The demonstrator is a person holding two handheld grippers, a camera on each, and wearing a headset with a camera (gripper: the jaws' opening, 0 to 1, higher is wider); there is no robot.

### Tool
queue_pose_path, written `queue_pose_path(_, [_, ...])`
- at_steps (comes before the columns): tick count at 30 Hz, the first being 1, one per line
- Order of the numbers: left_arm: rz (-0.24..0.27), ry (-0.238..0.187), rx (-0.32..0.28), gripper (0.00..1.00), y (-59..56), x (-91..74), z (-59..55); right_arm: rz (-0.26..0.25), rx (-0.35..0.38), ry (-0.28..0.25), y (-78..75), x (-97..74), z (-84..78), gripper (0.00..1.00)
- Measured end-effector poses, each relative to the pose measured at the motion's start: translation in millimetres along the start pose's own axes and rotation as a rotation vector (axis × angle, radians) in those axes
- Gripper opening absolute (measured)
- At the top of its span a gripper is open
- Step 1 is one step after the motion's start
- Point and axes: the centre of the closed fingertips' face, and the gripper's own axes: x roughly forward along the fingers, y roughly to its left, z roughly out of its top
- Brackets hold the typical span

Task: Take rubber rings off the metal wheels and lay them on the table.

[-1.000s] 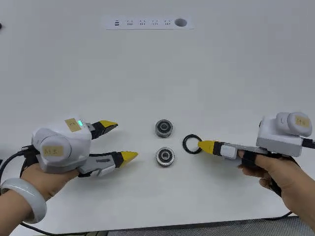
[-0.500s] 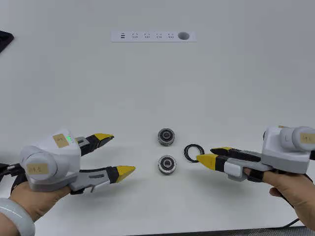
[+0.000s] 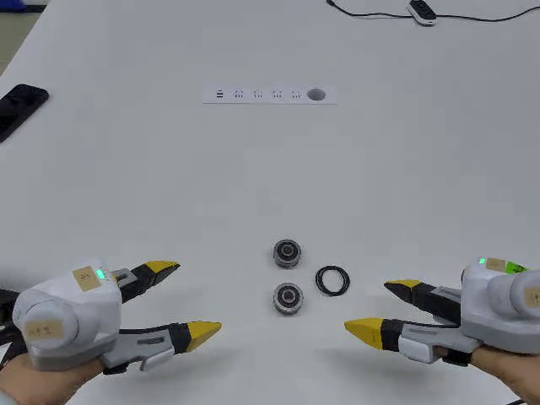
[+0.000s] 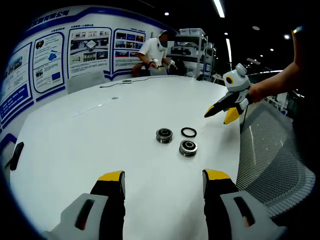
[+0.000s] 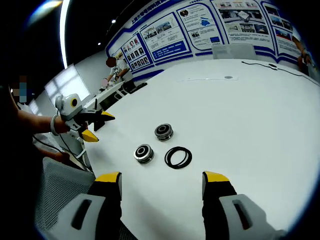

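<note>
Both tools hover empty over the bench (image 3: 396, 169). The left hand-held gripper (image 3: 187, 298) has its jaws spread wide with nothing between them, and the right hand-held gripper (image 3: 373, 305) is likewise parted and holds nothing. Two metal wheels sit between them. Taking the nearer wheel (image 3: 288, 297) as the mark, the farther wheel (image 3: 287, 251) lies just beyond it, a gap apart. One rubber ring (image 5: 167, 158) lies flat on the bench just to the right of the nearer wheel and touches neither wheel.

Each wheel shows a dark outer band that may be a seated ring, though the pictures are too small to be sure.

The step in hand looks like the approach to a wheel. To do it well, the left hand-held gripper should pinch the nearer wheel by its faces so it cannot roll. The right one should come in low from the ring's side, hook only the rubber edge with one tip, then roll it off sideways. The freed ring belongs beside the one already laid down, clear of both wheels.
</note>
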Motion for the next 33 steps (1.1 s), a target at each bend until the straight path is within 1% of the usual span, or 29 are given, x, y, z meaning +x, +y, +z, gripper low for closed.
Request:
queue_pose_path(5, [0.007, -0.004, -0.007, 0.65, -2.6, -6.0, -6.4, -0.022, -0.063, 0.002, 1.8, -4.6, -4.1, 0.72])
queue_pose_path(7, [0.006, -0.016, -0.015, 0.68, -4.9, -7.7, -6.9, -0.032, -0.105, -0.012, 3.8, -6.1, -3.2, 0.76])
queue_pose_path(9, [0.001, -0.028, -0.023, 0.71, -7.5, -8.9, -7.5, -0.039, -0.123, -0.016, 6.5, -7.7, -4.1, 0.80])
queue_pose_path(10, [0.002, -0.034, -0.027, 0.73, -8.9, -9.9, -8.3, -0.039, -0.144, -0.017, 8.3, -8.6, -5.0, 0.81])
queue_pose_path(12, [0.008, -0.039, -0.027, 0.76, -10.6, -12.3, -10.3, -0.046, -0.176, -0.022, 10.9, -10.9, -6.3, 0.85])
queue_pose_path(17, [0.029, -0.062, -0.056, 0.86, -13.8, -18.7, -13.3, -0.050, -0.245, -0.040, 16.1, -15.3, -9.2, 0.97])
queue_pose_path(18, [0.032, -0.069, -0.063, 0.88, -14.7, -20.0, -13.2, -0.050, -0.244, -0.035, 16.4, -16.3, -11.3, 0.99])
queue_pose_path(20, [0.045, -0.077, -0.067, 0.89, -16.9, -23.1, -13.5, -0.054, -0.262, -0.031, 15.1, -18.7, -13.5, 0.99])
queue_pose_path(24, [0.065, -0.091, -0.077, 0.93, -18.1, -28.2, -16.5, -0.063, -0.290, -0.043, 14.0, -22.6, -12.1, 0.99])
queue_pose_path(26, [0.084, -0.103, -0.079, 0.96, -15.0, -30.9, -17.7, -0.073, -0.295, -0.046, 12.1, -24.0, -10.9, 0.99])
queue_pose_path(28, [0.104, -0.111, -0.085, 1.00, -13.5, -32.7, -15.5, -0.079, -0.296, -0.055, 10.1, -25.7, -9.0, 0.99])
queue_pose_path(30, [0.110, -0.115, -0.086, 1.00, -10.9, -33.9, -16.1, -0.082, -0.297, -0.064, 9.3, -26.8, -7.0, 0.99])
queue_pose_path(33, [0.118, -0.118, -0.080, 1.00, -10.2, -34.6, -13.6, -0.085, -0.289, -0.060, 7.3, -27.1, -7.8, 0.99])
